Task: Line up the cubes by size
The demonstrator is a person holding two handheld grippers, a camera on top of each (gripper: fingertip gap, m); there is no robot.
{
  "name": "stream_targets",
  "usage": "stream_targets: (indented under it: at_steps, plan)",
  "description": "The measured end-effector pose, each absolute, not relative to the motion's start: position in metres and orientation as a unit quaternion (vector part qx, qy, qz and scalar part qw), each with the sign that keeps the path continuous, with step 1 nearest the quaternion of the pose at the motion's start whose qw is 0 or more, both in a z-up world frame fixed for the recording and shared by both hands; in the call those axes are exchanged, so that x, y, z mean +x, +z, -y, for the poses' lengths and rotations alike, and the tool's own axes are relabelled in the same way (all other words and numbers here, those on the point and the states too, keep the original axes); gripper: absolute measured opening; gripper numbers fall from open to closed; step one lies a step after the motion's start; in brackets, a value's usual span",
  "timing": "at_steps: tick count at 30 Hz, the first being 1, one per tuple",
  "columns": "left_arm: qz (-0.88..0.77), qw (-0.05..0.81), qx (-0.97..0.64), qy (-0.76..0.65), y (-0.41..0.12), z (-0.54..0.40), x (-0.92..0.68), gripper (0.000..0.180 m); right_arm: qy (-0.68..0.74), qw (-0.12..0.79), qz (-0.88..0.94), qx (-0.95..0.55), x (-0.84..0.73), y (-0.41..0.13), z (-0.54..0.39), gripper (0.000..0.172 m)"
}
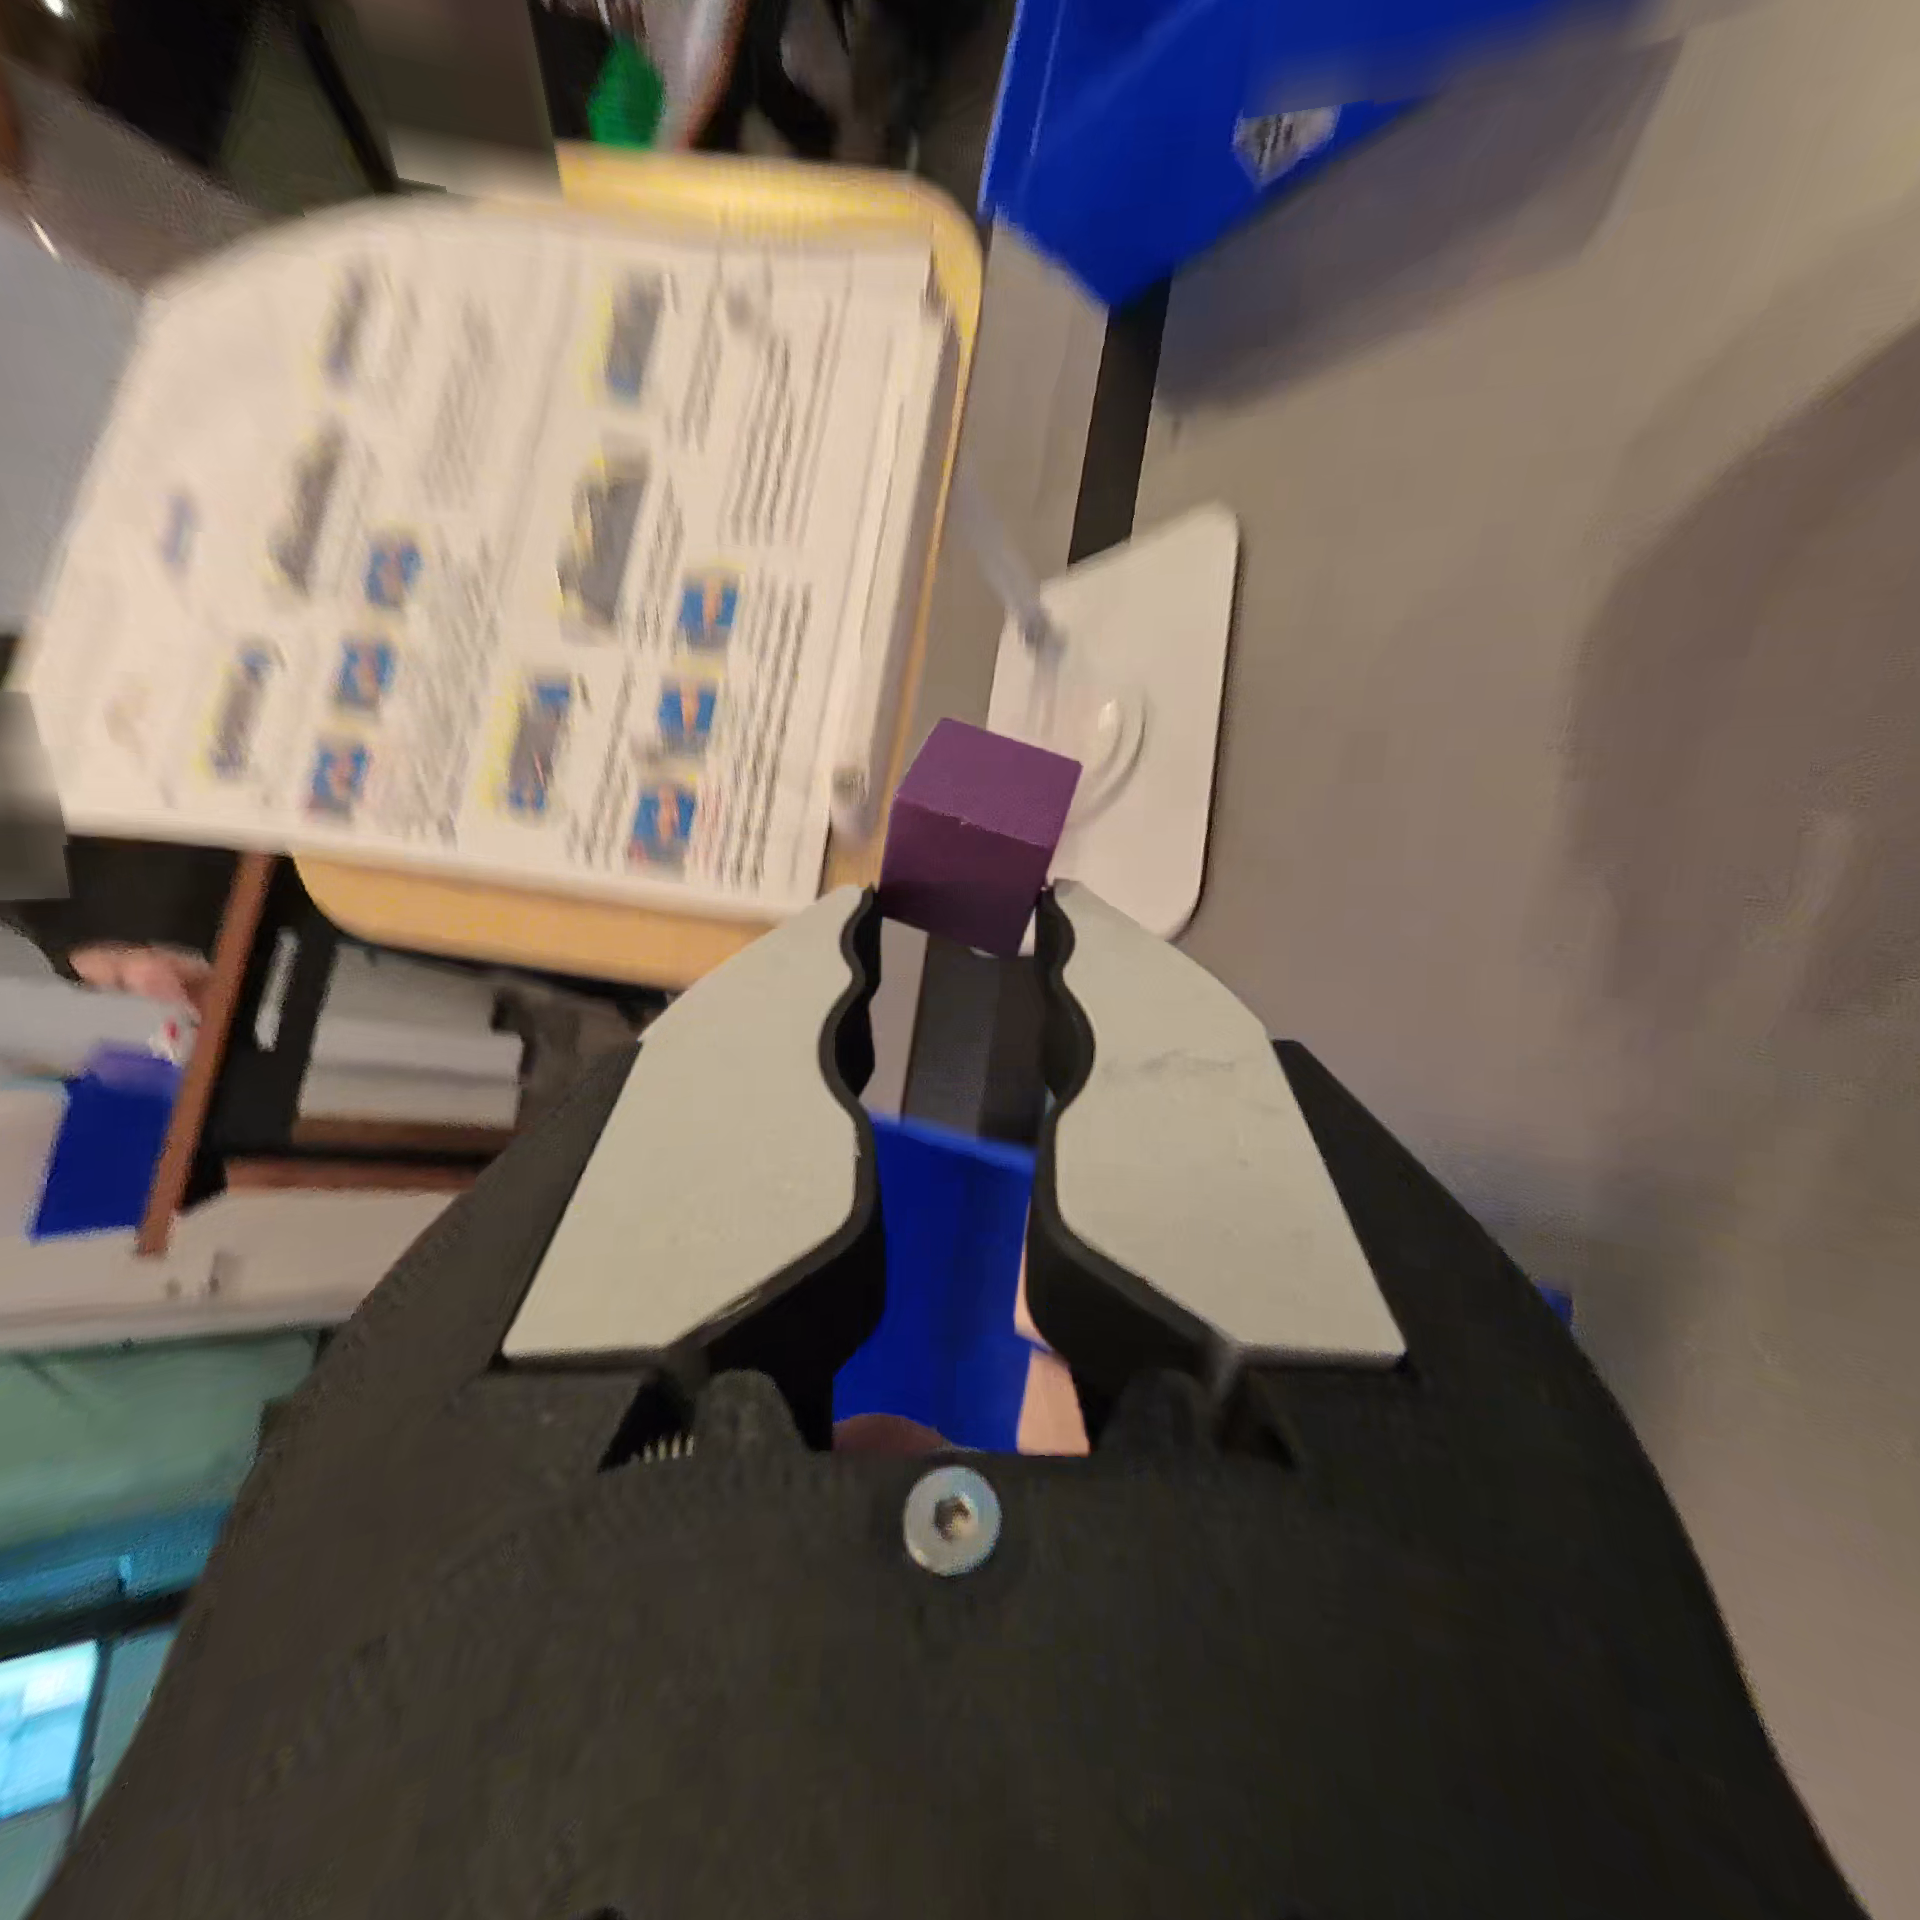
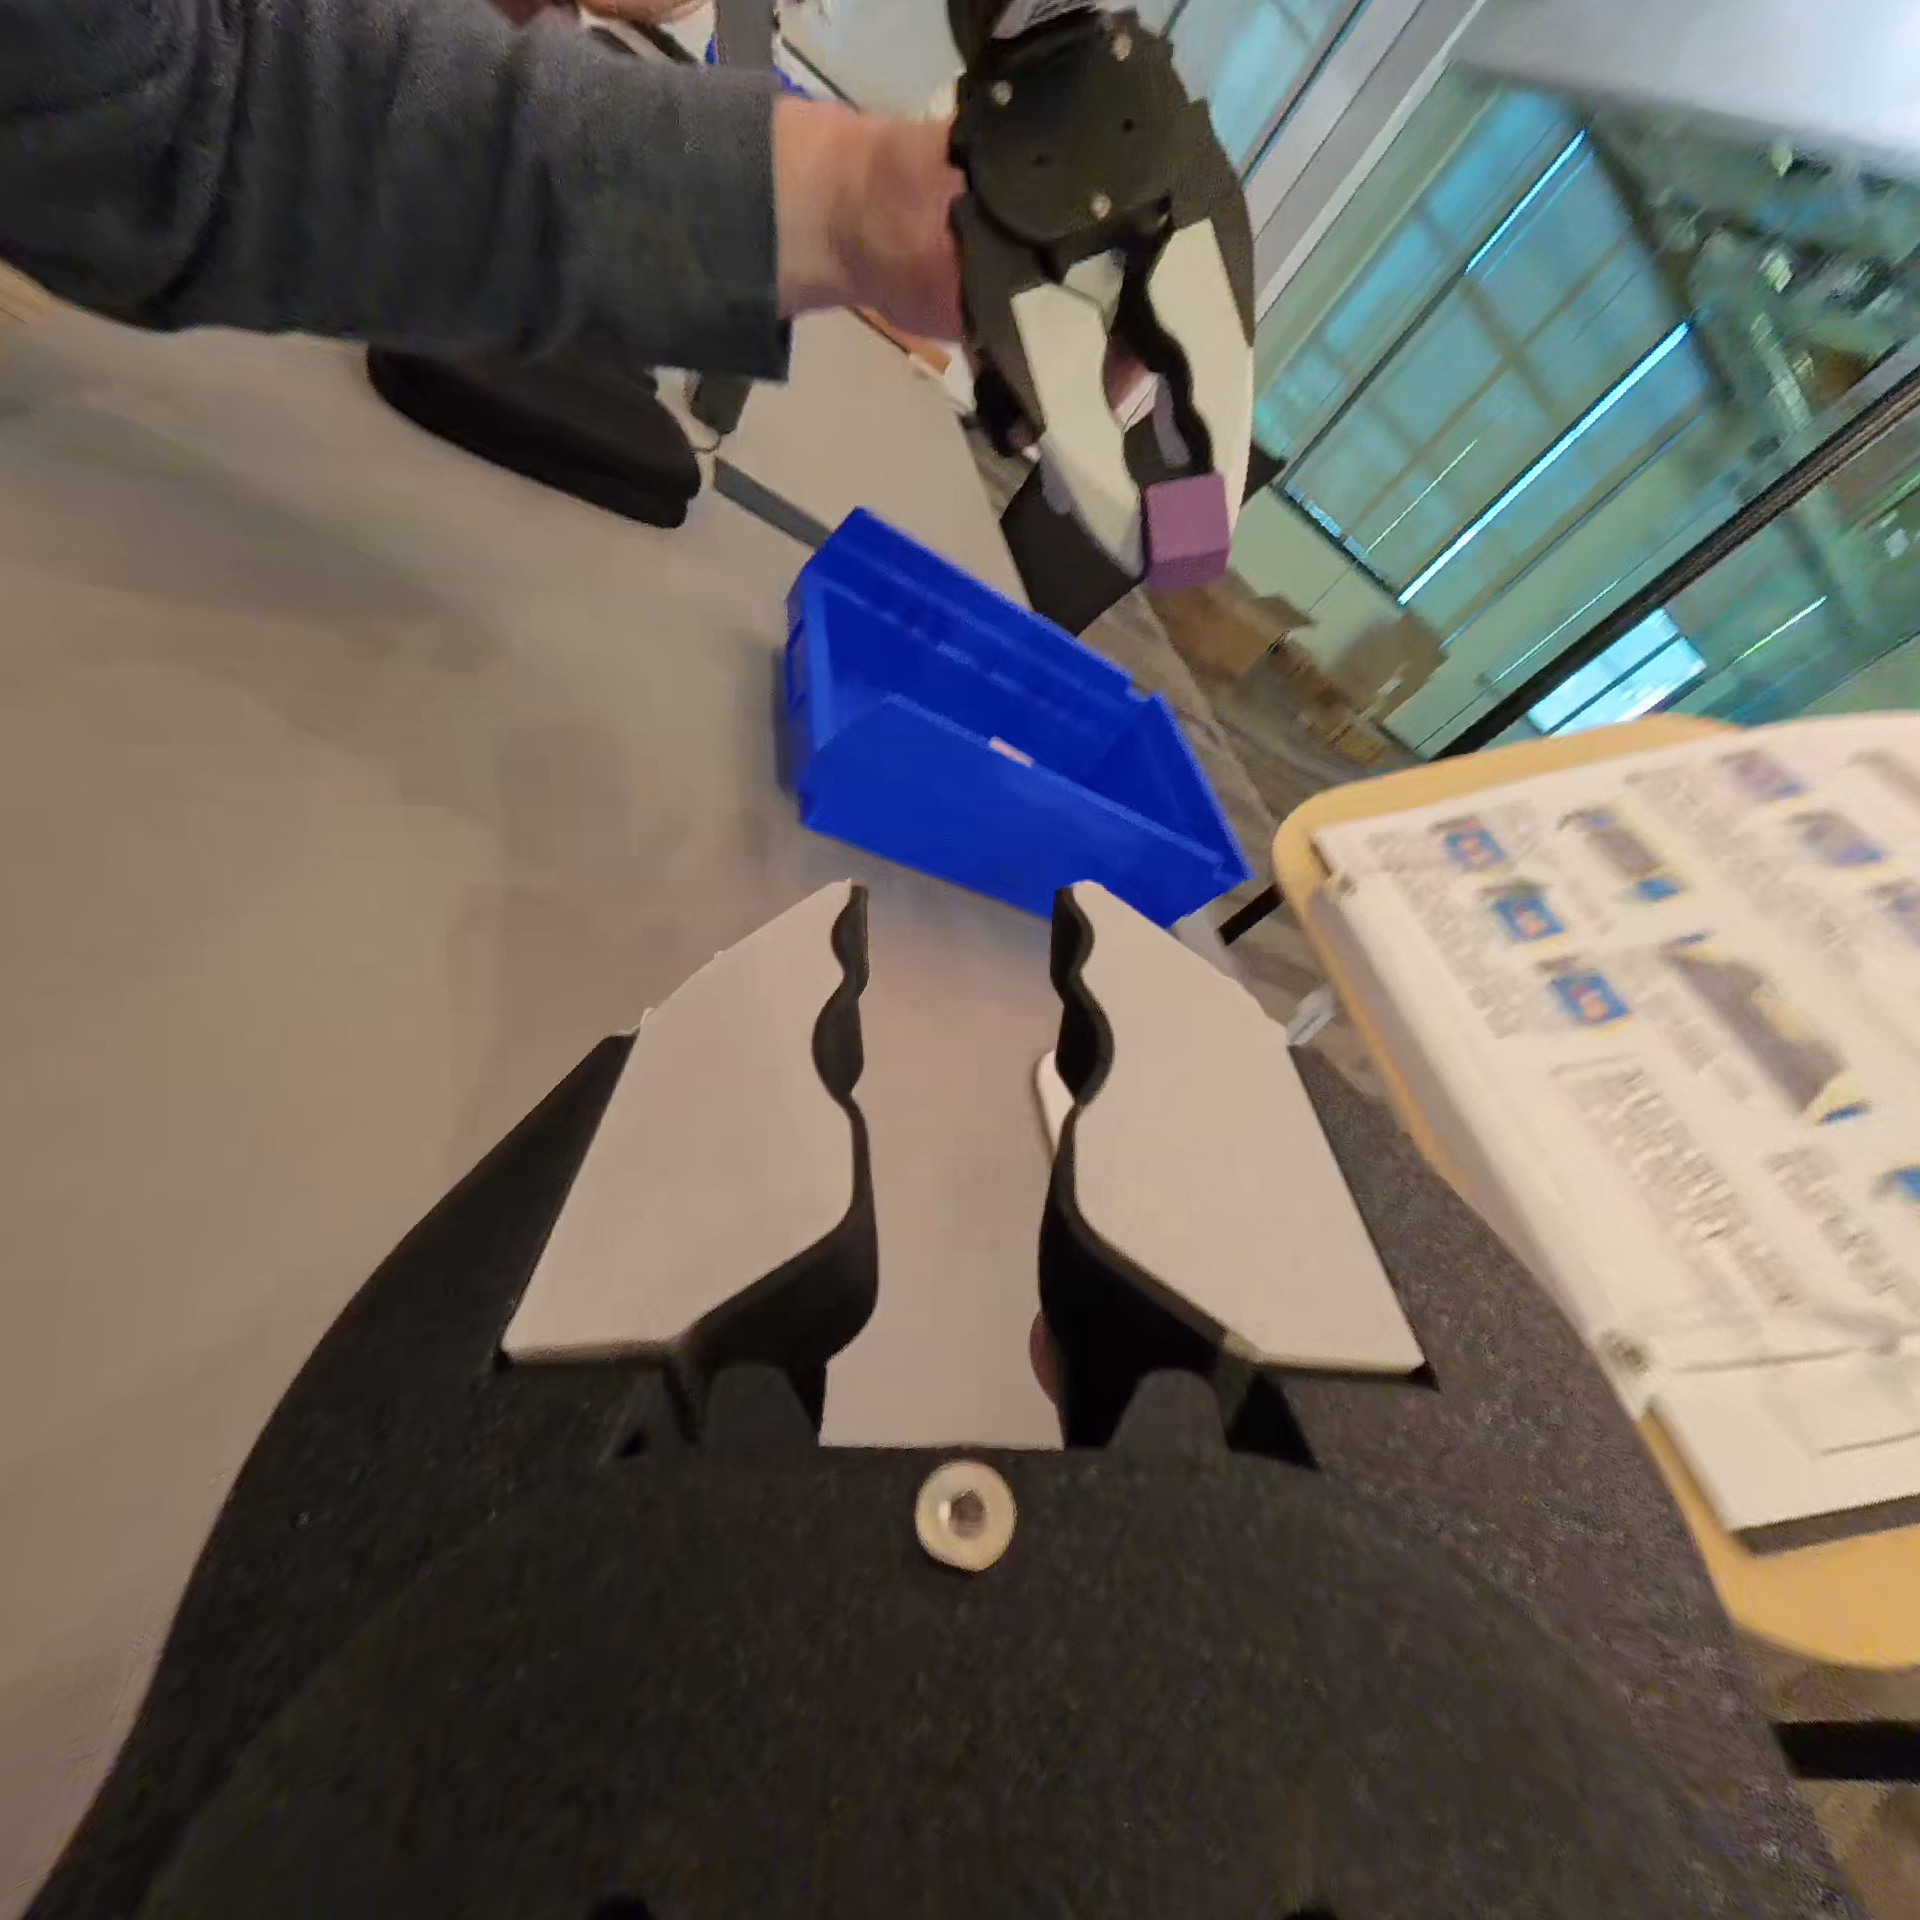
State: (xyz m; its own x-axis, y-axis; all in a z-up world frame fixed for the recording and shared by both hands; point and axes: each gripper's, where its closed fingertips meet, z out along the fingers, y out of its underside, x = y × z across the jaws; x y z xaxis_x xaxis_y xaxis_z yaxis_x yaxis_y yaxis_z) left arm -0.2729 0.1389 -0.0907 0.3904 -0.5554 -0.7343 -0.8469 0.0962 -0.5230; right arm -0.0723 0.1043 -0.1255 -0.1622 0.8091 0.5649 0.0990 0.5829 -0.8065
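Note:
My left gripper (image 1: pixel 958 914) is shut on a purple cube (image 1: pixel 977 831), pinched at its fingertips and held up in the air. The right wrist view shows the same gripper (image 2: pixel 1179 540) aloft with the purple cube (image 2: pixel 1184 540) between its tips, above and behind a blue bin (image 2: pixel 997 769). My right gripper (image 2: pixel 956 904) is open and empty, low over the grey table (image 2: pixel 312 779), just in front of the blue bin. A small pale thing (image 2: pixel 1010 750) lies inside the bin; I cannot tell what it is.
A tan tray (image 2: pixel 1351 831) with a printed white sheet (image 2: pixel 1662 1039) lies to the right; it also shows in the left wrist view (image 1: pixel 488 540). A white plate with a round dome (image 1: pixel 1132 717) lies beyond the cube. A person's sleeve and hand (image 2: pixel 862 218) hold the left gripper. Spacing between my two grippers at the tips: around 20 centimeters.

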Motion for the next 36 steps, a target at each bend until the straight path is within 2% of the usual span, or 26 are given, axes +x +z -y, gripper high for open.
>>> stream_targets:
  at_steps: [5, 8, 22, 32, 36]
  plan:
    - [-0.571, 0.581, -0.575, 0.080, -0.062, -0.117, -0.174, 0.027, 0.312, 0.613, 0.666, -0.287, -0.086, -0.080, -0.105, 0.034]
    - [-0.583, 0.598, -0.548, 0.049, -0.059, -0.109, -0.138, 0.027, 0.296, 0.635, 0.662, -0.265, -0.088, -0.071, -0.103, 0.034]
    - [-0.580, 0.627, -0.518, -0.041, -0.069, -0.103, -0.085, 0.027, 0.272, 0.667, 0.655, -0.227, -0.082, -0.067, -0.098, 0.036]
    - [-0.590, 0.628, -0.504, -0.055, -0.070, -0.098, -0.076, 0.028, 0.284, 0.665, 0.657, -0.212, -0.079, -0.064, -0.090, 0.027]
    - [-0.591, 0.628, -0.504, -0.047, -0.070, -0.098, -0.076, 0.020, 0.281, 0.668, 0.657, -0.209, -0.074, -0.057, -0.088, 0.026]
